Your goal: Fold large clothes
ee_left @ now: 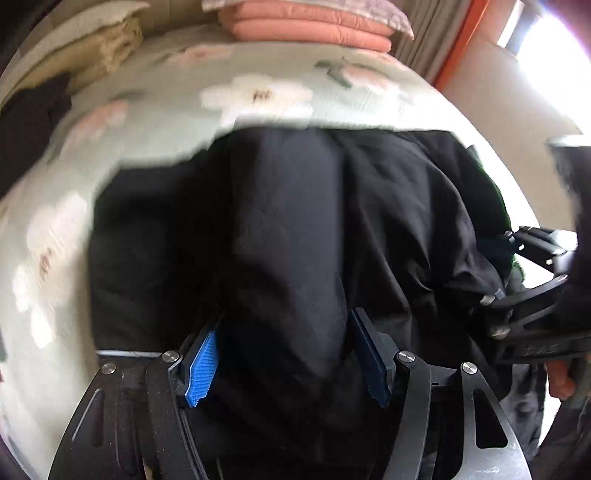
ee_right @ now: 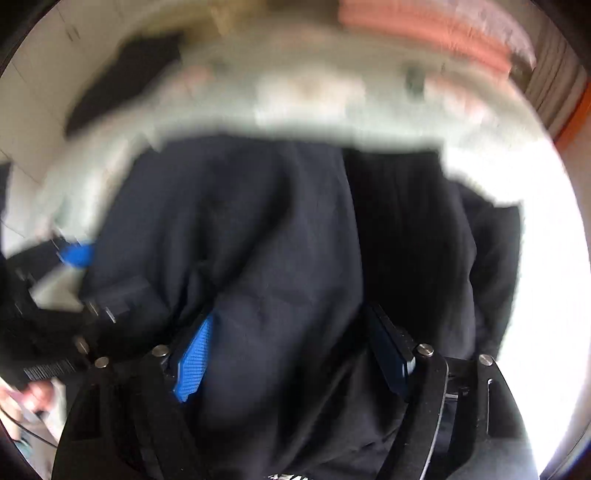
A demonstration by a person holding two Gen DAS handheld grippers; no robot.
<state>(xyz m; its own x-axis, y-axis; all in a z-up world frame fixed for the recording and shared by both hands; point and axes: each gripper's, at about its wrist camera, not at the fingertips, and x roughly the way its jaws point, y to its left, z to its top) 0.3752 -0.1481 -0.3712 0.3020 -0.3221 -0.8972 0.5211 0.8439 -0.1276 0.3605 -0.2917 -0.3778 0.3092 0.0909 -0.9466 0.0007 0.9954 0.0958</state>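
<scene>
Here, black garment [ee_left: 295, 221] between both grippers' parted jaws.

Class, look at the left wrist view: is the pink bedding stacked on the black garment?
No, the pink bedding sits far behind the black garment.

The black garment [ee_left: 295, 229] is matt woven cloth, soft and creased, with no sheen. Under it the bedspread [ee_left: 258, 96] is a pale green quilted cloth with a fine ribbed texture and printed flowers. Beyond the garment's far edge, the pink folded bedding [ee_left: 310, 26] looks padded and smooth. The left gripper [ee_left: 288, 365] has matt black plastic arms, shiny metal screws, and ridged blue rubbery pads [ee_left: 203, 369].
</scene>
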